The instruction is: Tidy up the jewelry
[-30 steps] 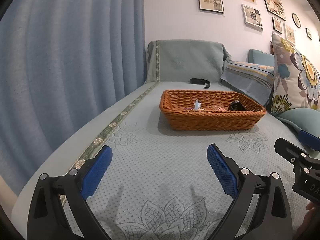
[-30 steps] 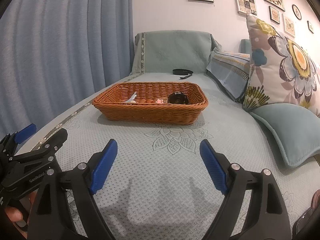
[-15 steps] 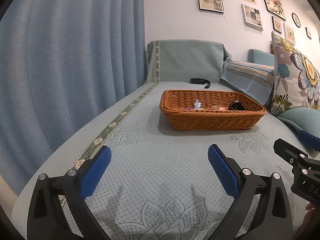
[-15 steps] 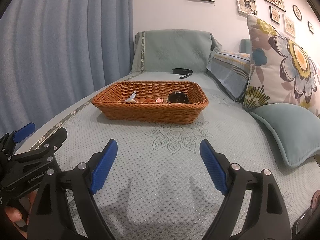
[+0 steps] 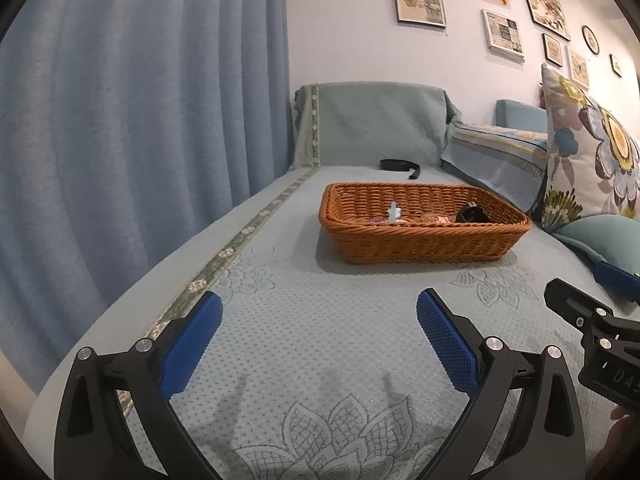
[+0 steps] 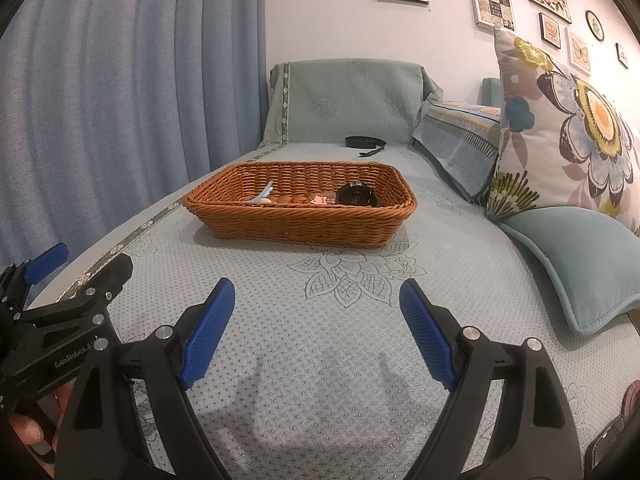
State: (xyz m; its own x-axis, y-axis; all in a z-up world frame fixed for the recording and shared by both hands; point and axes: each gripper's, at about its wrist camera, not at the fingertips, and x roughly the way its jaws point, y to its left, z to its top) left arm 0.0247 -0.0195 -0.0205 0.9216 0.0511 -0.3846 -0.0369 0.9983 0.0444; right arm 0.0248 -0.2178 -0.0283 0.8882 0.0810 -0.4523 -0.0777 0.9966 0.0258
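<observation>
An orange-brown wicker basket (image 5: pixel 424 240) (image 6: pixel 300 220) sits on the pale green sofa cover, some way ahead of both grippers. Inside it lie small jewelry pieces (image 6: pixel 298 199), a white clip-like piece (image 5: pixel 394 213) and a dark round item (image 6: pixel 356 196) (image 5: pixel 472 214). My left gripper (image 5: pixel 318 320) hovers low over the cover with its blue pads wide apart and nothing between them. My right gripper (image 6: pixel 316 312) is likewise open and empty. Each gripper shows at the edge of the other's view.
A black strap (image 5: pixel 400 166) lies behind the basket near the sofa arm. A blue curtain (image 5: pixel 140 120) hangs along the left. A floral pillow (image 6: pixel 568 128), a teal cushion (image 6: pixel 576 256) and a folded blanket (image 6: pixel 460 136) line the right side.
</observation>
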